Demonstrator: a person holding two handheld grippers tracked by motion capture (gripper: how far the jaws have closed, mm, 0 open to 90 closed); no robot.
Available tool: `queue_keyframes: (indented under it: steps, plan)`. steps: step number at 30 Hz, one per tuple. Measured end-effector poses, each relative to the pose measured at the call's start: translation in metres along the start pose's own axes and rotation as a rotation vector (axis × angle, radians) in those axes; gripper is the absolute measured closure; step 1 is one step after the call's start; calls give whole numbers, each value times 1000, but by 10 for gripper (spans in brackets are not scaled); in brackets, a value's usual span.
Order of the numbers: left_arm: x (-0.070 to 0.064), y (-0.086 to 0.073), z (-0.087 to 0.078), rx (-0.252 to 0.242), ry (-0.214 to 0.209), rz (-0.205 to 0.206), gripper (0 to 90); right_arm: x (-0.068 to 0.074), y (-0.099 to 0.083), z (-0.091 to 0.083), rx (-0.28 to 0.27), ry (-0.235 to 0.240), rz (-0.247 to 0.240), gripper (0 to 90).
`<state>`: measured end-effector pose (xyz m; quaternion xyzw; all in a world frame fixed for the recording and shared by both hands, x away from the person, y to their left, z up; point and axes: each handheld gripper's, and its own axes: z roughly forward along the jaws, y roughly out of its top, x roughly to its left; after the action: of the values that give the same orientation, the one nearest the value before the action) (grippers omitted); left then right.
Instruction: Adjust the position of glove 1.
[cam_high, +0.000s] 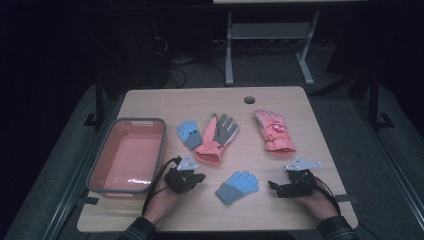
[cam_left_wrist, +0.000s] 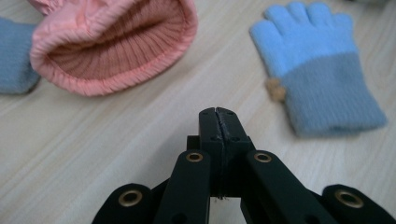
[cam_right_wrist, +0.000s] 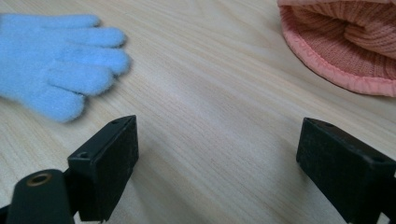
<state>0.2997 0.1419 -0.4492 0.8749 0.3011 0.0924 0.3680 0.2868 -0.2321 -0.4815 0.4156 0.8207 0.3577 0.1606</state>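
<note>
High view is showing a worktop (cam_high: 150, 100) with four gloves and a tray (cam_high: 102, 172), and the near blue glove (cam_high: 238, 186) serves as the landmark. Lying flat between the two claws, it is pointing its fingers away from the person and its grey cuff toward them, probably so either hand can take it. Just left of that glove the left claw (cam_high: 199, 177) is resting on the wood; the left gripper view is showing its jaws pressed fully together with nothing between them, the glove (cam_left_wrist: 314, 70) lying ahead to one side. Right of the glove the right claw (cam_high: 272, 186) is pointing its tips toward it; the right gripper view is showing its jaws spread wide and holding nothing, the glove's fingers (cam_right_wrist: 56, 60) lying just beyond one jaw, likely readying for a grab. Beyond the glove and to its left, a pink-and-grey glove (cam_high: 216, 137) is lying with its cuff toward the left claw, and a second small blue glove (cam_high: 189, 133) is touching its far-left side. Beyond and to the right, a pink glove (cam_high: 274, 131) is lying alone. Far left of the landmark the tray is sitting open, seemingly where the gloves are going.
</note>
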Motion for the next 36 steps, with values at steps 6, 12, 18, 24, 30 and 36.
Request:
queue_keyframes:
  steps: [6,12,18,24,30,36]
  plan:
    - [-3,20,4,2,2,-1,894,0,0,0,0,2,-1,121]
    - [0,44,5,-19,26,-2,894,0,0,0,0,2,-1,121]
    - [12,68,13,-29,61,11,895,0,0,0,0,2,0,121]
    - [36,83,22,-46,93,-17,895,0,0,0,0,2,-1,122]
    - [56,93,36,-34,134,-46,895,0,0,0,0,2,0,122]
    - [75,93,49,-15,194,-77,895,0,0,0,0,3,-1,122]
